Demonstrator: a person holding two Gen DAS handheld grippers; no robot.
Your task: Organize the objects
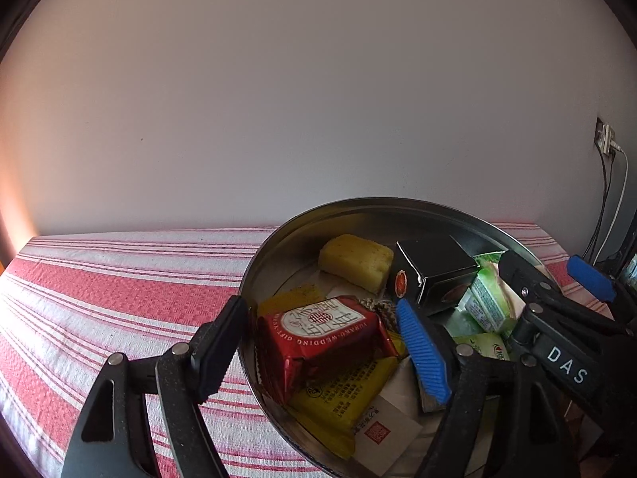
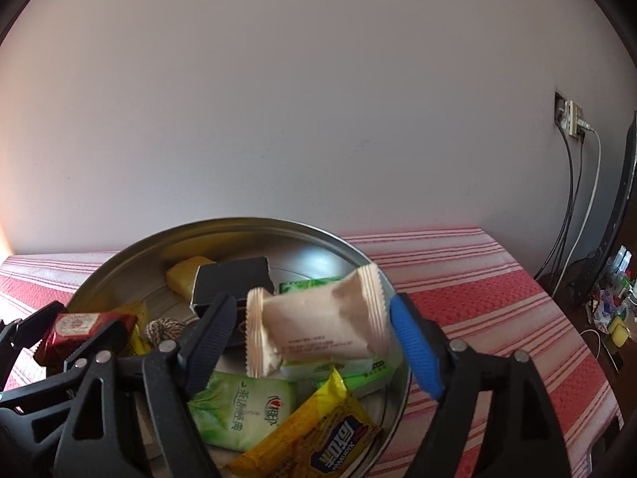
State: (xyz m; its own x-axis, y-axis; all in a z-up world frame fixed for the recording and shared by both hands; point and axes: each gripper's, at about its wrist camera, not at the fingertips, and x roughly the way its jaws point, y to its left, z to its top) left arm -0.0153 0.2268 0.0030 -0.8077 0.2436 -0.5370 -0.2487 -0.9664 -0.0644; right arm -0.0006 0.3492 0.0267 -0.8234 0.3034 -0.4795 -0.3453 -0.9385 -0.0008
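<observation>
A round metal tin [image 1: 358, 204] [image 2: 239, 224] on the striped cloth holds several snack packets. My left gripper [image 1: 318, 310] is open over its left side. A red foil packet [image 1: 322, 338] [image 2: 79, 326] lies between its fingers, with gaps at both pads. My right gripper [image 2: 312, 302] is open over the tin's right side. A beige packet [image 2: 318, 326], blurred, sits loose between its pads and touches neither. Below it lie a green tea packet [image 2: 243, 410] and a yellow biscuit packet [image 2: 318, 438]. A black box [image 1: 434, 275] [image 2: 231, 279] and a yellow cake piece [image 1: 356, 261] rest at the tin's back.
A red-and-white striped cloth [image 1: 119, 286] [image 2: 497, 298] covers the surface, which ends at a plain wall behind. A wall socket [image 2: 571, 117] with hanging cables is at the right. Small clutter [image 2: 613, 310] lies beyond the right edge.
</observation>
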